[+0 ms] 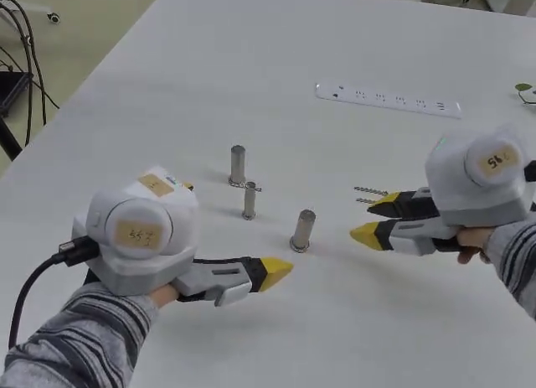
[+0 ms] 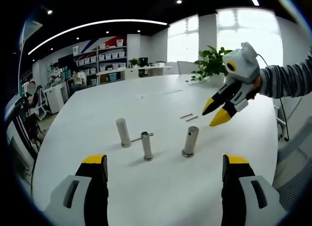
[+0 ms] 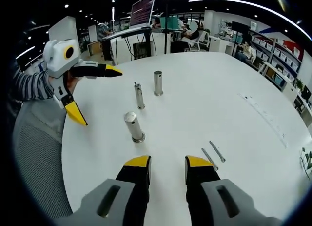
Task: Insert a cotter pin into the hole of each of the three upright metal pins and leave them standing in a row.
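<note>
While both claws are being held above the white table (image 1: 167, 86), three metal pins are being seen upright on it in a loose diagonal row: the far pin (image 1: 238, 164), the middle pin (image 1: 249, 200) and the near pin (image 1: 302, 230). A cotter pin (image 1: 252, 187) is being carried crosswise through the top of the middle pin, with an end sticking out to the side. The far pin and the near pin are being seen as plain posts.

Over on the right, two loose cotter pins (image 1: 368, 191) are being seen lying side by side on the table, just beside the yellow tips of the right claw (image 3: 168, 162). That claw is being held low with its jaws parted by a narrow gap and nothing gripped, and it is being pointed roughly toward the near pin.

On the opposite side, the left claw (image 2: 165, 160) is being held with its jaws spread wide and nothing between them, the row of pins being faced straight ahead. In the head view its yellow tip is being held near the near pin but apart from it.

Farther back, a white power strip (image 1: 387, 99) is being seen flat on the table, well apart from the pins.
</note>
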`<state>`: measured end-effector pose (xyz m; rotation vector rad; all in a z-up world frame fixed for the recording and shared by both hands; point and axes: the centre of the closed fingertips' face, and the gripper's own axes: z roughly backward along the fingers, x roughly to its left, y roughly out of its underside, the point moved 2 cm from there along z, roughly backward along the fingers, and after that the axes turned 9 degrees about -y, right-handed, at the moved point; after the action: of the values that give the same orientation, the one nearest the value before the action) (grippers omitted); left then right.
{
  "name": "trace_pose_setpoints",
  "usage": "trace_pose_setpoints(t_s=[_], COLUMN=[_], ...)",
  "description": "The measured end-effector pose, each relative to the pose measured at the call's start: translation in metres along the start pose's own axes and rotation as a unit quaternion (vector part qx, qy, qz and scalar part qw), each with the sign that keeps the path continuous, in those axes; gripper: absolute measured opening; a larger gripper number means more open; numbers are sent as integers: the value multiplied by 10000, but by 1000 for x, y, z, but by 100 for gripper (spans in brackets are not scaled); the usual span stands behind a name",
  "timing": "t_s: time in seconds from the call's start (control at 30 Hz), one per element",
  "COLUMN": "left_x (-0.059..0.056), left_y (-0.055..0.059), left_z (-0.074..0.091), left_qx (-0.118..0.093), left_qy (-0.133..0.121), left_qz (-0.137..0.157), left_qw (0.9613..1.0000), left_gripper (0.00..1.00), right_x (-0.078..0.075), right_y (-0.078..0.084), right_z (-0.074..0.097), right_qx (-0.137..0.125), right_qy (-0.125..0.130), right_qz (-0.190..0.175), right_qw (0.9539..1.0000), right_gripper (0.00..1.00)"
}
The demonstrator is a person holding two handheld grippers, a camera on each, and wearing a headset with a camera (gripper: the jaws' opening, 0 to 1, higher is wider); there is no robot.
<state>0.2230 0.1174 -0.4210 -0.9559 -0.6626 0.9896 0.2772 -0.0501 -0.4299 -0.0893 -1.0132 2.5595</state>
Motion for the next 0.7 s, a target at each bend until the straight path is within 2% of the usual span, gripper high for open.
trace_pose_setpoints(t_s=[0.3,0.47,0.57,0.7], left_x=[-2,-2,-4,-5], left_y=[0,1,2,2], left_z=[0,0,0,0], left_qx=[-4,33,41,65], left_qy=[35,38,60,87], left_qz=[-34,-51,-60,-66], left_qw=[10000,10000,10000,9999], left_gripper=[97,96,96,96], right_x=[-25,-35,-53,-59], right_y=[5,14,17,19], right_z=[3,0,-8,-9], right_qx=[592,927,1007,1091], right_qy=[-80,-150,-148,-175], right_qz=[222,165,121,92], right_qw=[9980,9954,9947,9938], right_gripper=[21,19,19,17])
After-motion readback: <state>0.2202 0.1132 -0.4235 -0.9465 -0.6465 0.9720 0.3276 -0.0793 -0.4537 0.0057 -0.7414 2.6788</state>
